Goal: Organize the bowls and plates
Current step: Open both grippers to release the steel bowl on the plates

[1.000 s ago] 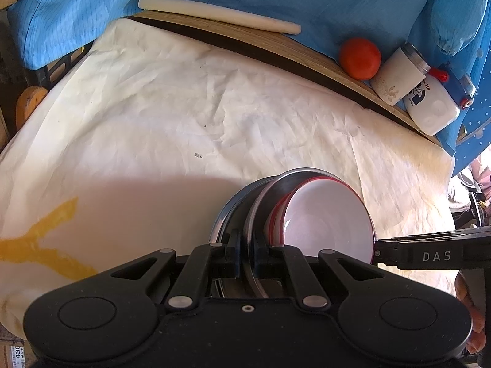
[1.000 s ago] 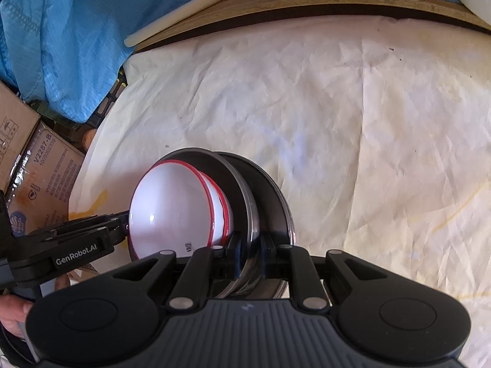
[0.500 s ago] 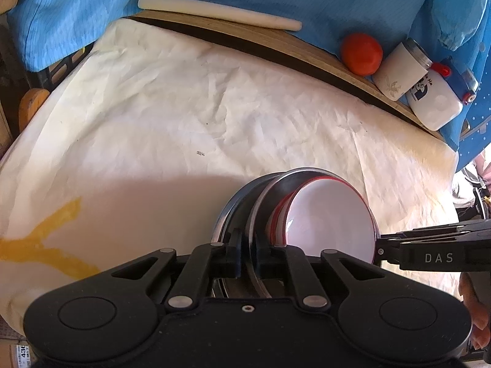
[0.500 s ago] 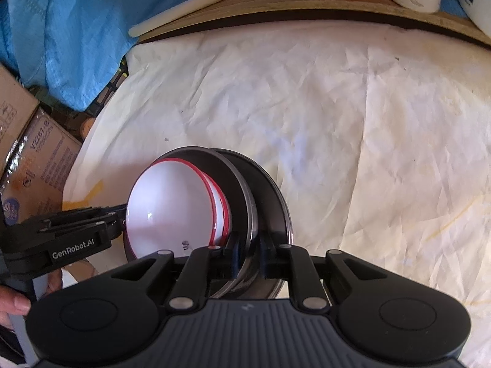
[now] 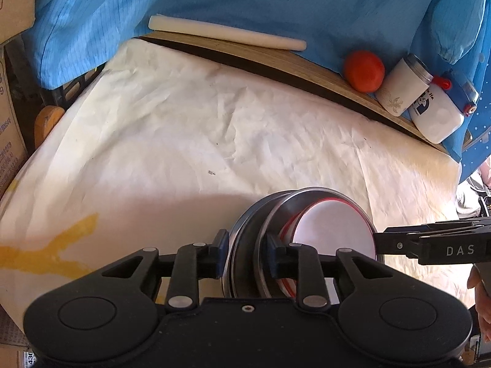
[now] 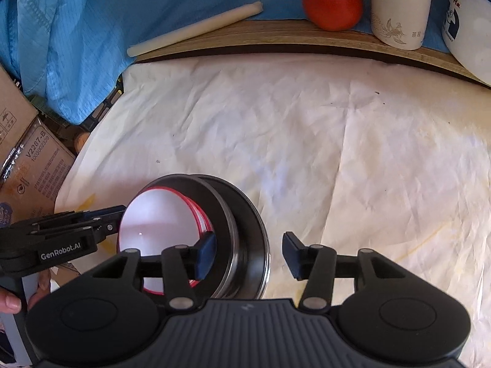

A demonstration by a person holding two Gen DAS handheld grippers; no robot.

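Now both grippers' fingers (image 6: pixel 205 253) open around stacked dishes (image 6: pixel 233 230) near cloth edge.

bowls (image 5: pixel 333 239) nested in plates (image 5: pixel 245 245), on sheet (image 5: pixel 184 141)

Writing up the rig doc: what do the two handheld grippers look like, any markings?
Both are matte black with linkage fingers, silver pivot pins and dark blue pads. Left gripper: smooth body, "GenRobot.AI" on its side. Right gripper: ribbed body, "DAS" on its side. No cables or sleeves visible.
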